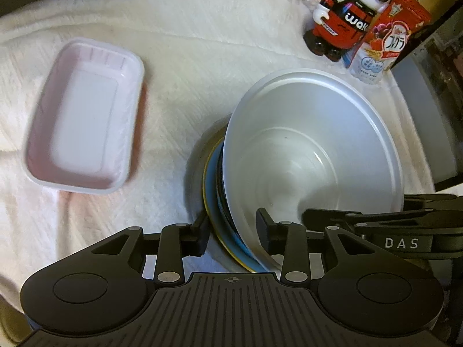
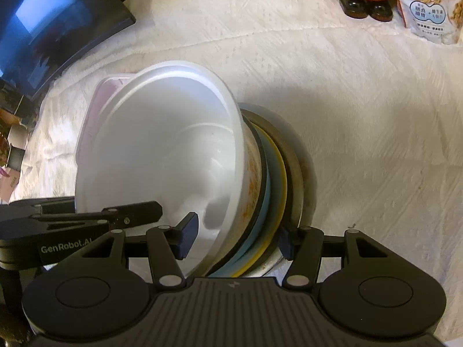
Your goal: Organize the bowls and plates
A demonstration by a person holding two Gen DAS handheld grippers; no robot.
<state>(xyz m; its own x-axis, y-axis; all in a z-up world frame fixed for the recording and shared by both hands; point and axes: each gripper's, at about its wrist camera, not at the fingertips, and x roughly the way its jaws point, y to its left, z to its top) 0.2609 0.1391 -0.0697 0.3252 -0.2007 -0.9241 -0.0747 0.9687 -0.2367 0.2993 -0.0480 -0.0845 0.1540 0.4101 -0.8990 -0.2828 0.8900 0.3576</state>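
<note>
A large white bowl (image 1: 312, 150) sits on a stack of plates (image 1: 215, 202) with black, blue and yellow rims, on a white cloth. My left gripper (image 1: 233, 235) straddles the near rims of the stack and bowl, one finger outside, one inside the bowl; its jaws are parted around them. My right gripper (image 2: 235, 237) straddles the same bowl (image 2: 162, 144) and plates (image 2: 272, 173) from the other side, with one finger inside the bowl. A white rectangular tray (image 1: 84, 115) lies to the left, apart from the stack. It shows behind the bowl in the right wrist view (image 2: 95, 107).
A red and white toy figure (image 1: 344, 17) and a cereal box (image 1: 387, 40) stand at the far right edge of the cloth (image 1: 202, 43). A dark screen (image 2: 49, 26) lies at the far left in the right wrist view.
</note>
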